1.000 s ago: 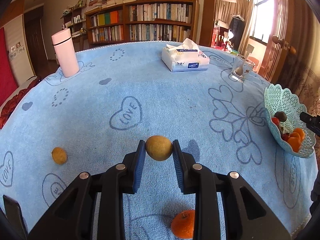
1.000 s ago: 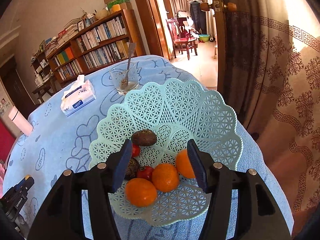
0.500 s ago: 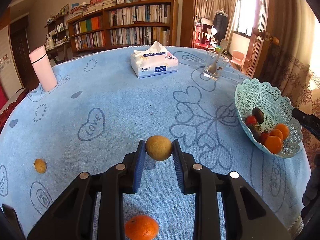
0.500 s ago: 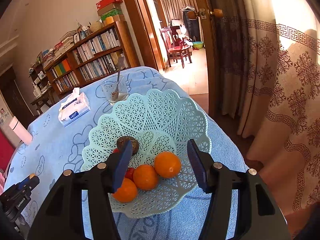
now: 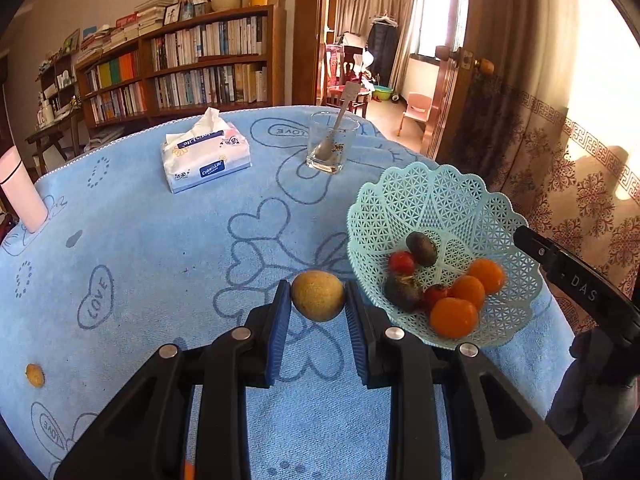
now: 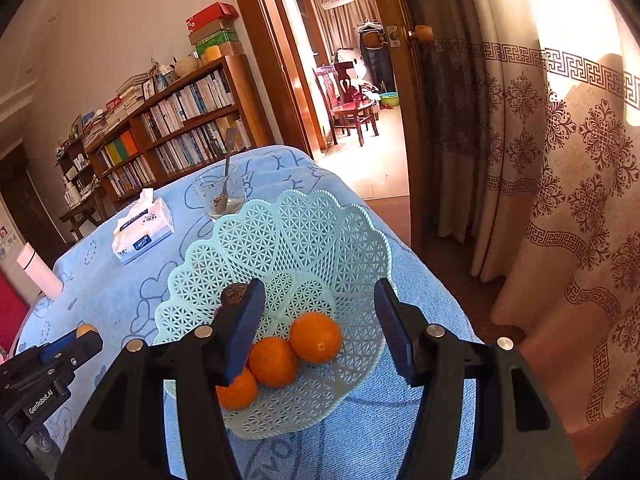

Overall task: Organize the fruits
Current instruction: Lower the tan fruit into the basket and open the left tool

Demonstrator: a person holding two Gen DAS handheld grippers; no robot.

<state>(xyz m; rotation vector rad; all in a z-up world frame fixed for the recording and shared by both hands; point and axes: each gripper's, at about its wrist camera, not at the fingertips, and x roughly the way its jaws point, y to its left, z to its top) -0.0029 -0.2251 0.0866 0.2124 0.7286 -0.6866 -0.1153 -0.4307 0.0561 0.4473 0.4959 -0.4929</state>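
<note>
My left gripper point(image 5: 318, 298) is shut on a yellow-brown round fruit point(image 5: 318, 295) and holds it above the blue cloth, just left of the mint lattice basket point(image 5: 448, 200). The basket holds three oranges point(image 5: 454, 317), two small red fruits point(image 5: 401, 262) and two dark fruits point(image 5: 421, 243). My right gripper point(image 6: 320, 326) is open and empty, above the basket point(image 6: 304, 236) with the oranges point(image 6: 316, 337) between its fingers. A small yellow fruit point(image 5: 35, 375) lies on the cloth at far left. The left gripper with its fruit shows in the right wrist view point(image 6: 82, 334).
A tissue box point(image 5: 206, 158), a glass with a spoon point(image 5: 331, 144) and a pink bottle point(image 5: 20, 190) stand on the far side of the table. The table edge, a curtain point(image 6: 560, 200) and a doorway lie to the right of the basket.
My left gripper has carried the yellow-brown fruit to the right, close beside the basket. My right gripper has pulled back and risen a little over the basket, still open.
</note>
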